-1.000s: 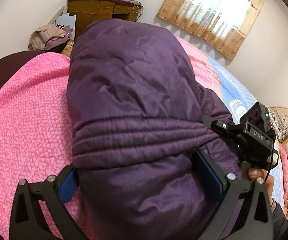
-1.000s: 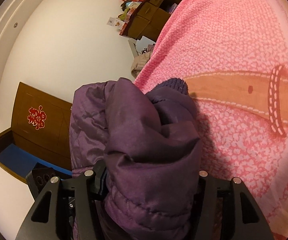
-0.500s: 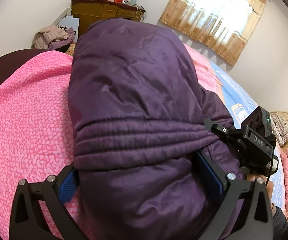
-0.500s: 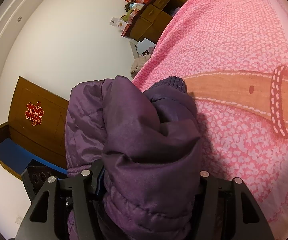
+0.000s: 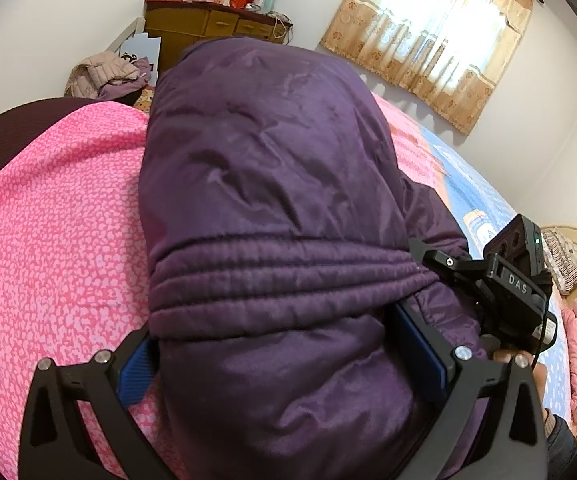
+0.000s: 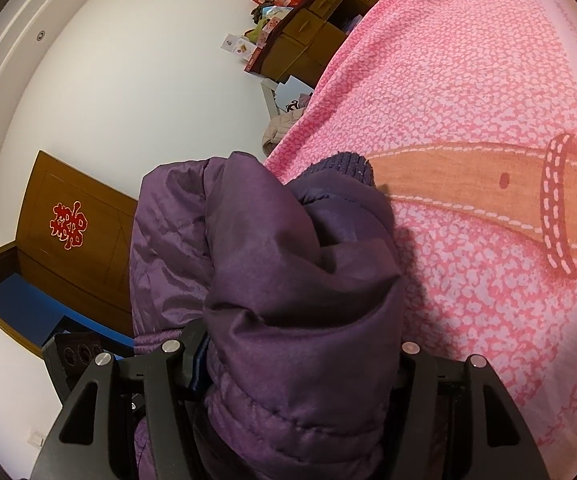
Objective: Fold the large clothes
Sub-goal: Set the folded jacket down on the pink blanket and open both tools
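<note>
A puffy purple jacket [image 5: 264, 168] lies bunched on the pink bedspread [image 5: 48, 240]. My left gripper [image 5: 278, 344] is shut on its thick quilted bulk near the ribbed hem, blue pads pressed into both sides. In the right wrist view the same jacket [image 6: 288, 264] fills my right gripper [image 6: 296, 356]. Its jaws are opening, with the folded padding still squeezed between them. The right gripper [image 5: 516, 284] also shows at the jacket's right edge in the left wrist view, a hand [image 5: 504, 356] under it.
The pink bedspread [image 6: 468, 100] with a printed belt pattern stretches ahead. A wooden dresser [image 5: 208, 28] piled with boxes stands at the far wall, with heaped clothes [image 5: 104, 76] beside it. A curtained window [image 5: 428, 32] is at the right and a wooden door [image 6: 68, 224] at the left.
The left gripper has drifted slightly across the bed with the jacket in it. The right gripper's fingers stand a little wider around the fold.
</note>
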Demonstrator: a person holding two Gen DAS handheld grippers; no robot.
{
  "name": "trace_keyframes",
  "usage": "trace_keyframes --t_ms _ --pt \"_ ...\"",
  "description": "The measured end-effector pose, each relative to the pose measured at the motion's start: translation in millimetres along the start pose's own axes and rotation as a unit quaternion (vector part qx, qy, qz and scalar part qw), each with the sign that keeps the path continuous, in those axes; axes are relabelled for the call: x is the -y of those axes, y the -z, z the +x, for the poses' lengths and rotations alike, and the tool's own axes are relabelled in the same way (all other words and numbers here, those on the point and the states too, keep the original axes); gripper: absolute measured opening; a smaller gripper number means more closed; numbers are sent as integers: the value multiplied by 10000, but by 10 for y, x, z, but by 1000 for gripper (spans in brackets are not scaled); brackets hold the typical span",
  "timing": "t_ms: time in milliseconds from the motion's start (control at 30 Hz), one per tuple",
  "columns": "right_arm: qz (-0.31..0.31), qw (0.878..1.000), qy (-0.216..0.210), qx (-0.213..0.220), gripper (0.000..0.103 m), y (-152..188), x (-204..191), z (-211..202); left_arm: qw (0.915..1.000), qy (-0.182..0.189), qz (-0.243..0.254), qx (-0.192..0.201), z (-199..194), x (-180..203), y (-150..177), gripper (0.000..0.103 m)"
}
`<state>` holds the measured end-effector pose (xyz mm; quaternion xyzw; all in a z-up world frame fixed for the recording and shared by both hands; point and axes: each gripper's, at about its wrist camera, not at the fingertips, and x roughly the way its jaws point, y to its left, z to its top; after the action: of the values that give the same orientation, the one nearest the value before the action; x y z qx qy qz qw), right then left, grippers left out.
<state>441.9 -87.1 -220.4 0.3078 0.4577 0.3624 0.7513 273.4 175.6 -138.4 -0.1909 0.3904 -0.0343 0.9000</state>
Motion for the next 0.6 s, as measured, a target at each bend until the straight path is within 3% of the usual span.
trace_keyframes --t_ms 167,333,400,533,600 --pt "194 9996 184 124 74 -46 -79 -191 10000 -24 -94 14 -195 -24 -23 103" --pt "69 9970 372 669 77 -83 -305 -679 9928 -470 591 927 -861 167 -11 103" --pt "-155 9920 739 1014 77 -50 -489 -910 9875 -584 882 1169 -1094 245 5 103" --pt "-950 9737 1432 1493 77 194 -1078 -1241 9811 -771 1166 1336 -1378 338 72 103" --pt "-1459 9526 2101 1645 78 410 -1450 -1328 9796 -809 1170 1420 -1532 344 128 103"
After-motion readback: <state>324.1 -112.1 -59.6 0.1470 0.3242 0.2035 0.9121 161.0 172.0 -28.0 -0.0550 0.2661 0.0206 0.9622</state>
